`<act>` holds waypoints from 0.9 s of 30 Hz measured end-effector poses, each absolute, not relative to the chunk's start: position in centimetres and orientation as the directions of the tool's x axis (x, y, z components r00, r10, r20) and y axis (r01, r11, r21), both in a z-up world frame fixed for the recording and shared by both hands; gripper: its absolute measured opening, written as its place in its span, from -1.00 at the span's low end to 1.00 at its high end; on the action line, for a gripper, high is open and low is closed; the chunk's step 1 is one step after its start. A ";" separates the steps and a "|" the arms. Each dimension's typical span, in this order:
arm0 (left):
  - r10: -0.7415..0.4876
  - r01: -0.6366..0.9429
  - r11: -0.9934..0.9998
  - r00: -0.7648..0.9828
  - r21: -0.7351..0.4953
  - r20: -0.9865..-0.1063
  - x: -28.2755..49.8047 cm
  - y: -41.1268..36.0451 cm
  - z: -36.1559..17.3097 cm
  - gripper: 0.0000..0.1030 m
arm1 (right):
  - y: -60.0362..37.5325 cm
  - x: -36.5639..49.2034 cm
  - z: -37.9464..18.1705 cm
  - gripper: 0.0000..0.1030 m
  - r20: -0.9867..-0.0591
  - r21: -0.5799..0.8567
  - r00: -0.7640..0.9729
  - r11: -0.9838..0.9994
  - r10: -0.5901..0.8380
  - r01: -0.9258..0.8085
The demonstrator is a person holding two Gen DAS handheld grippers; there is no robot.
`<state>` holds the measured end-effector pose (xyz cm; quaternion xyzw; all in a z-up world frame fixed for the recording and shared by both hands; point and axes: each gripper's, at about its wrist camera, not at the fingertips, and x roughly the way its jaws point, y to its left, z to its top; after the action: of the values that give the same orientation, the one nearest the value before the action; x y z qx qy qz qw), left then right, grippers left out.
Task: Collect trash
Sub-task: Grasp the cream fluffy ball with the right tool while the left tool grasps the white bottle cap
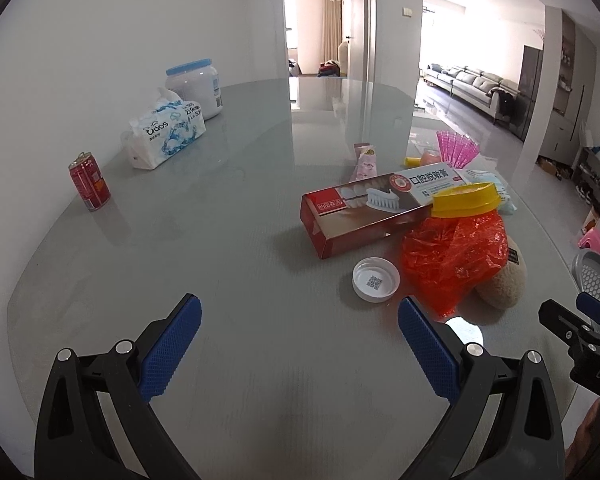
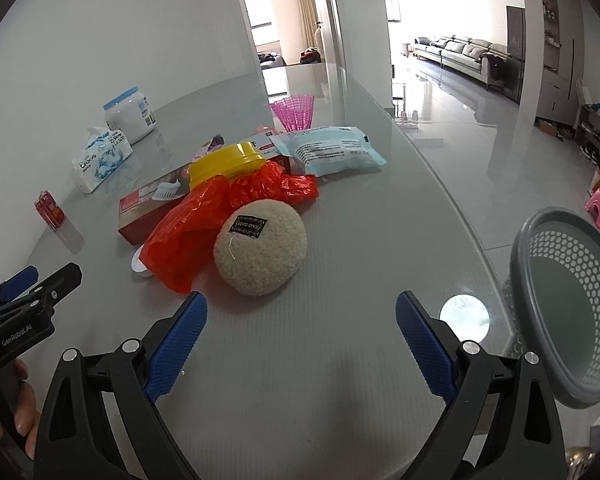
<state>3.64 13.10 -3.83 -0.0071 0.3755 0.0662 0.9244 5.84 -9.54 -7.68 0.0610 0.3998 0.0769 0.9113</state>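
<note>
Your left wrist view sits low over the desk, facing the far doorway, with the toothpaste box close ahead. Your right wrist view looks the same way from further right, near the grey basket. Both share the red bag, the cluttered pile and each other's claw edge.

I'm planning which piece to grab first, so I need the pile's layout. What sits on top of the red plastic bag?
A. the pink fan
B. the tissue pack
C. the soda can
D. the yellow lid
D. The yellow lid rests on the crumpled red plastic bag, leaning against the toothpaste box; the soda can and tissue pack stand apart near the wall.
</note>
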 end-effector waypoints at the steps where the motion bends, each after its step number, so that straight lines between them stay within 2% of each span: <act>1: 0.113 -0.127 0.991 0.706 0.033 -0.699 3.9 13.3 -4.0 0.88 | -9.4 6.4 -7.9 0.77 -0.725 0.174 0.662 0.980 0.191 -0.093; 7: 0.092 -0.115 0.993 0.700 0.016 -0.708 5.4 13.7 -4.9 0.88 | -8.1 9.2 -8.6 0.77 -0.750 0.152 0.631 0.980 0.198 -0.126; 14: 0.128 -0.108 0.991 0.685 0.073 -0.717 6.1 13.1 -5.6 0.88 | -7.6 11.2 -9.4 0.77 -0.774 0.155 0.600 0.979 0.202 -0.131; 19: 0.089 -0.098 0.995 0.683 0.030 -0.725 6.2 13.7 -5.8 0.88 | -6.5 11.9 -9.5 0.74 -0.779 0.116 0.597 0.980 0.189 -0.160; 20: 0.082 -0.095 0.995 0.684 0.022 -0.725 6.2 13.7 -5.8 0.88 | -6.3 12.0 -9.5 0.70 -0.777 0.109 0.600 0.980 0.189 -0.168; 22: 0.073 -0.091 0.996 0.685 0.014 -0.725 6.2 13.7 -5.8 0.88 | -5.8 12.0 -9.5 0.33 -0.779 0.086 0.600 0.979 0.182 -0.184; 23: 0.069 -0.089 0.996 0.686 0.012 -0.725 6.1 13.5 -5.8 0.88 | -5.5 12.1 -9.6 0.25 -0.782 0.084 0.595 0.977 0.185 -0.194; 27: 0.033 -0.069 0.997 0.684 -0.019 -0.729 6.1 13.3 -5.9 0.88 | -5.4 11.4 -9.5 0.16 -0.769 0.088 0.607 0.974 0.200 -0.210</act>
<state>6.08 13.34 -5.87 -0.0222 0.3965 0.0278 0.9173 11.41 -5.41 -9.51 -0.0057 0.4285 0.1145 0.8962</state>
